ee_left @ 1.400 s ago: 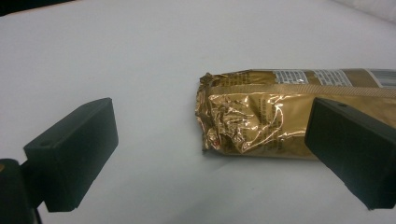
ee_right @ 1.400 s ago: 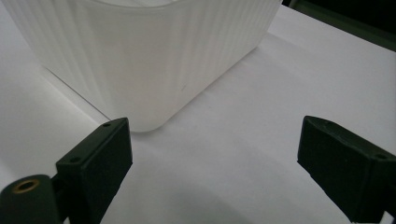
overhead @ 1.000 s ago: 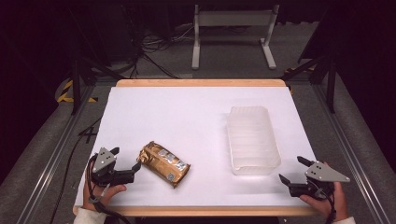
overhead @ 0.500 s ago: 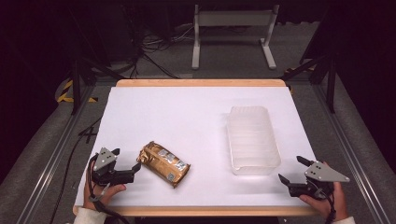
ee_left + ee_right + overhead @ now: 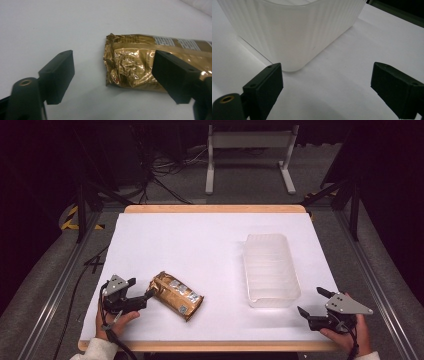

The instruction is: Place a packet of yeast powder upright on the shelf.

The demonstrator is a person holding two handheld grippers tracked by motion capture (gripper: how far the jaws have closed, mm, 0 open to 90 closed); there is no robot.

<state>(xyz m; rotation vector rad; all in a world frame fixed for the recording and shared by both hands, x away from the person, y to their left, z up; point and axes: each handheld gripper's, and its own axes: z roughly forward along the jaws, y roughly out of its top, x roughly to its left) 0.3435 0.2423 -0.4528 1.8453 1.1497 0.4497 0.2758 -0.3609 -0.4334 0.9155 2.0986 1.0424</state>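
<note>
Gold foil pouch (image 5: 176, 295) lies flat on white tabletop (image 5: 200, 245), well to the left of clear plastic bin (image 5: 270, 269), long axis angled, crimped end toward the person's left hand. Landmark = bin for everything below.

Left claw (image 5: 145, 292) sits on the far side of the pouch from the bin, released, jaws wide apart. In left gripper view the crimped pouch (image 5: 130, 67) end sits between the jaws but off to one side: one jaw looks to overlap the foil edge, other jaw well apart w/ bare tabletop between. Not gripping yet.

Right claw (image 5: 312, 301) is near the bin's front right corner, also released, holding nothing. Right gripper view looks at the bin (image 5: 294, 35) corner, jaws spread, bin corner nearer one jaw, not touching afaict.

Step in hand, my read: left claw closing in on pouch end for a pick, prob to go into bin. To do it well:
- shift claw sideways so crimp seal is centred between jaws, not riding on one
- go a bit deeper past the seal so jaws bite on filled body edge, foil is slick + crinkly, thin seal may slip
- keep jaws low to tabletop, close slow, pouch could skate away from the bin if one jaw hits first
- right claw can steady bin if needed
</note>
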